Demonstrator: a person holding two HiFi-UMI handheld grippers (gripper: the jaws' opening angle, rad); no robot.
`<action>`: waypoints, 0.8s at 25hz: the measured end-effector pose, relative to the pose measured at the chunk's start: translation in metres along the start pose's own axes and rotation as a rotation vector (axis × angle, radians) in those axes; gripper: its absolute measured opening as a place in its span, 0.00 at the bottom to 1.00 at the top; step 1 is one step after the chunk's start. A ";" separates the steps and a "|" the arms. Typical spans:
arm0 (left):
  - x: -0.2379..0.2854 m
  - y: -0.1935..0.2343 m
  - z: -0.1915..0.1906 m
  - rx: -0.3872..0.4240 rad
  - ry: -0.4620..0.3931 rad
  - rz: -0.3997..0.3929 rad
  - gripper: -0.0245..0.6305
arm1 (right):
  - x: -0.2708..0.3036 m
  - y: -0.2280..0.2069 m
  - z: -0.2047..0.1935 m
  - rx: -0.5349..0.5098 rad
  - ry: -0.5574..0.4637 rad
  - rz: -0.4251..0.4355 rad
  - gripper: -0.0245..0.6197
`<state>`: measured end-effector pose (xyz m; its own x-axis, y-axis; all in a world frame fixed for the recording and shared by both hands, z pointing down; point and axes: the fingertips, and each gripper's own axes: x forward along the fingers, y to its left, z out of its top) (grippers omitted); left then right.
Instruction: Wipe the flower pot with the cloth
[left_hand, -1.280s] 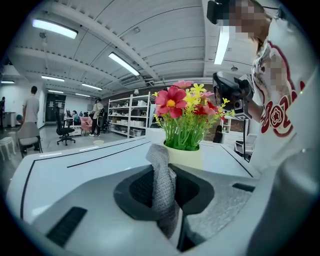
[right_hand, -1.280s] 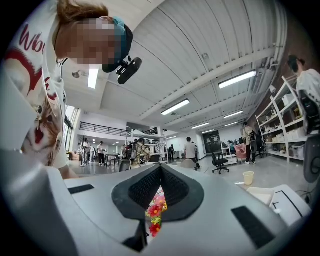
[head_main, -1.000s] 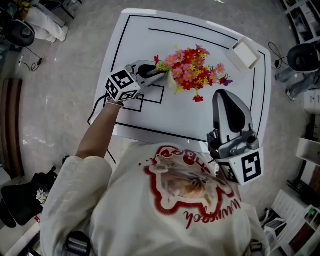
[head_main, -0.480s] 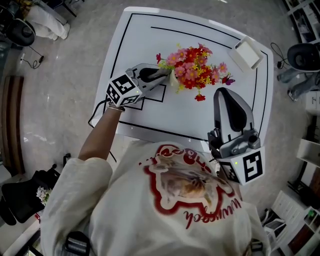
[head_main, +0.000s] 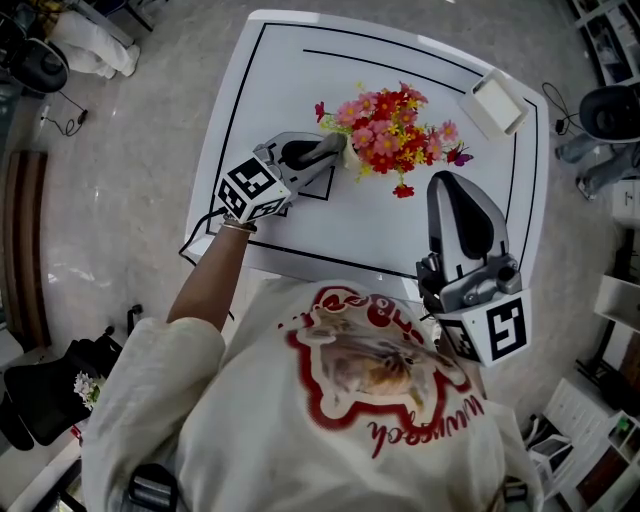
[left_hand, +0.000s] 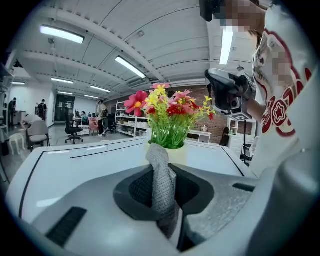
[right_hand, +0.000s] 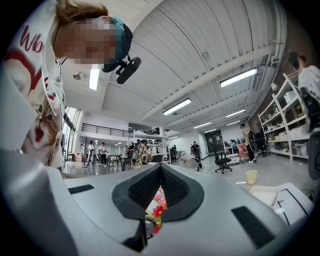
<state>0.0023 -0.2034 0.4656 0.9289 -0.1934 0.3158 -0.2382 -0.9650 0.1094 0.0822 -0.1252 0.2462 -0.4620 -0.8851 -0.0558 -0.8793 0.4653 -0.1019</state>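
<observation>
Two grippers are in use over a white table (head_main: 300, 232) marked with black lines.

Head view: the flower pot (head_main: 352, 160) stands near the table's middle, toward the far side, and is largely covered from above by its red, pink and yellow flowers (head_main: 395, 120). The left gripper (head_main: 335, 147) reaches in from the left, its tip right at the pot's left side. The cloth cannot be made out from this angle. The right gripper (head_main: 452, 183) hangs at the near right of the table, close to the person's chest and apart from the pot, pointing toward the far edge. A white box (head_main: 495, 103) sits at the far right corner.

Left gripper view: the jaws are clamped on the cloth (left_hand: 161, 172) — a grey knitted strip that stands up out of the jaws. Its upper end reaches the pale pot wall just below the green stems and appears to rest against it, though the contact itself is hard to confirm. The pot is upright, directly ahead of the jaws. The right gripper shows behind the flowers at the right, raised above the table.

Right gripper view: the jaws are fully together with nothing between them — only a few flowers show through the slit beneath the pads. The white box lies ahead at the right.
</observation>
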 end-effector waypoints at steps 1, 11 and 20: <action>0.000 -0.002 0.000 0.000 0.000 0.000 0.13 | 0.000 0.000 0.000 0.000 0.002 0.000 0.04; -0.001 -0.017 -0.002 0.006 0.000 -0.019 0.13 | 0.007 0.010 -0.002 -0.011 0.007 -0.008 0.04; -0.002 -0.020 -0.003 -0.006 -0.007 0.030 0.13 | 0.003 0.016 -0.012 -0.013 0.024 -0.017 0.04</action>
<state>0.0045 -0.1834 0.4652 0.9231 -0.2237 0.3128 -0.2678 -0.9577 0.1053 0.0649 -0.1203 0.2565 -0.4496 -0.8927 -0.0306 -0.8883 0.4505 -0.0895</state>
